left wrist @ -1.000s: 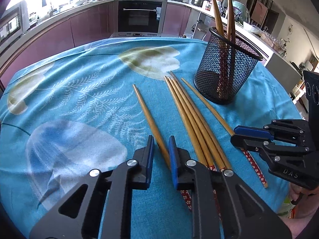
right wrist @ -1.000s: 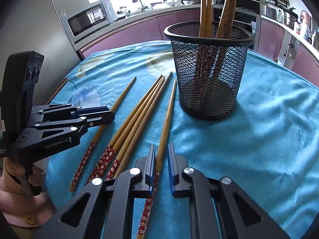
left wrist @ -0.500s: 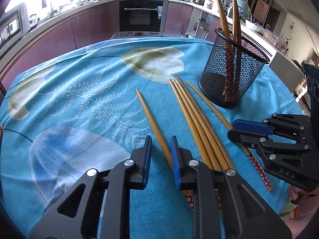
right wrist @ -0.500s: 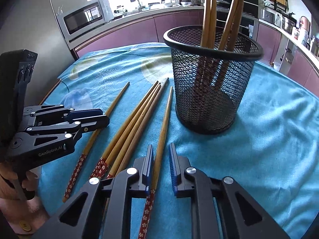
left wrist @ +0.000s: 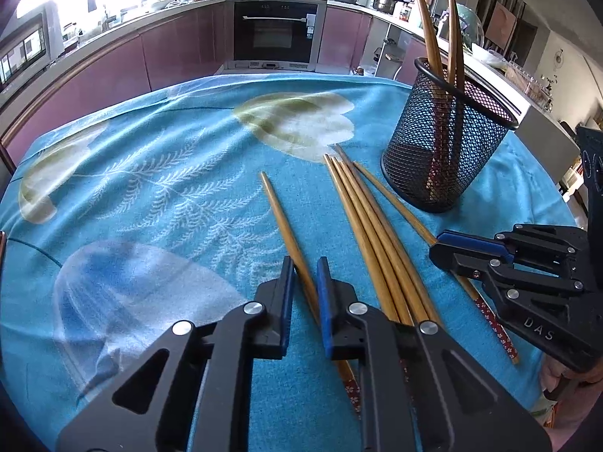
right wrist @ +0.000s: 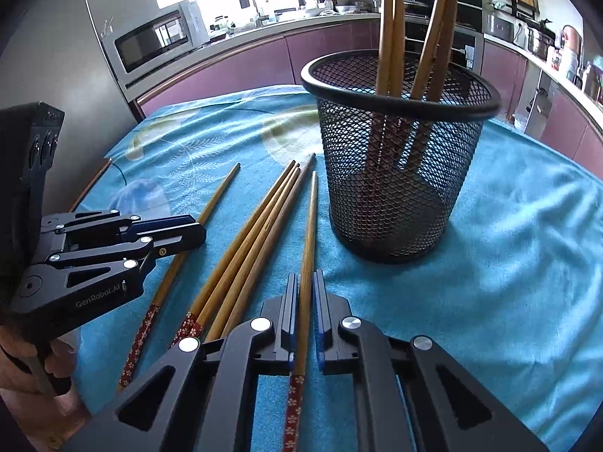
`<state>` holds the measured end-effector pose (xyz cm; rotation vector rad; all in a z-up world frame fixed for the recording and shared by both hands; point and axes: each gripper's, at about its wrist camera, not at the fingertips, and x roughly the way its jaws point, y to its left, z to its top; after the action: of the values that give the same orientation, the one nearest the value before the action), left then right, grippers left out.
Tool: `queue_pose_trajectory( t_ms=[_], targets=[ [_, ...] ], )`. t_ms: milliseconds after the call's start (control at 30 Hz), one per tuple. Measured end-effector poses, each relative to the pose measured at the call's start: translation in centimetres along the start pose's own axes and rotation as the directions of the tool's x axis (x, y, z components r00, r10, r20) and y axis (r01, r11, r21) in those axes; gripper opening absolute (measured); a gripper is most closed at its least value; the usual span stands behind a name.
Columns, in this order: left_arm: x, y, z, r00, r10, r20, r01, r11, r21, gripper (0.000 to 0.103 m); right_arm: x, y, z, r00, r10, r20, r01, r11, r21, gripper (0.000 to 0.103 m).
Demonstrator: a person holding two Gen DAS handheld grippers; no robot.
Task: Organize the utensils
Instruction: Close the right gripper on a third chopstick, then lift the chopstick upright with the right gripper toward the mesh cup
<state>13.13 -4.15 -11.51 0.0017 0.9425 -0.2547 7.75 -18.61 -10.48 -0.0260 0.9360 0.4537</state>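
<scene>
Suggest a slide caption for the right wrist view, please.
Right gripper clamps one chopstick beside the mesh holder.

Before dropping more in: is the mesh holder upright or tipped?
Upright: the mesh holder sits base-flat on the blue cloth, chopsticks standing inside.

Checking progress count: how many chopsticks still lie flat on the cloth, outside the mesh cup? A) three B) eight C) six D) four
C: the right wrist view shows a lone chopstick at far left, a bundle of four, and one more between the right gripper fingers; the rest stand in the mesh cup.
</scene>
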Motion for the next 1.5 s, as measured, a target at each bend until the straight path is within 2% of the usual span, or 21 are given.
queue_pose_trajectory(
  t_ms=[700, 933, 1233, 1500],
  targets=[
    [-1.7, 0.0, -0.4, 0.999, -0.036, 0.022, 0.036, 0.999, -0.013, 0.008, -2.2, -0.4, -0.4, 0.997, 0.07, 0.038, -0.071, 0.997, 0.03, 0.006],
    [-3.7, 0.1, -0.3, 0.995, -0.087, 0.055, 0.087, 0.996, -0.012, 0.008, -3.9, -0.7, -0.6, 0.988, 0.135, 0.079, -0.137, 0.99, 0.028, 0.006],
    [-6.9, 0.0, 0.4, 0.976, -0.183, 0.116, 0.185, 0.983, -0.005, 0.008, -6.7, -0.7, -0.4, 0.97, 0.187, 0.156, -0.192, 0.981, 0.02, 0.006],
    [-9.8, 0.4, 1.0, 0.941, -0.3, 0.159, 0.304, 0.953, -0.002, 0.008, -9.3, -1.5, -0.2, 0.953, 0.212, 0.216, -0.221, 0.975, 0.017, 0.006]
  ],
)
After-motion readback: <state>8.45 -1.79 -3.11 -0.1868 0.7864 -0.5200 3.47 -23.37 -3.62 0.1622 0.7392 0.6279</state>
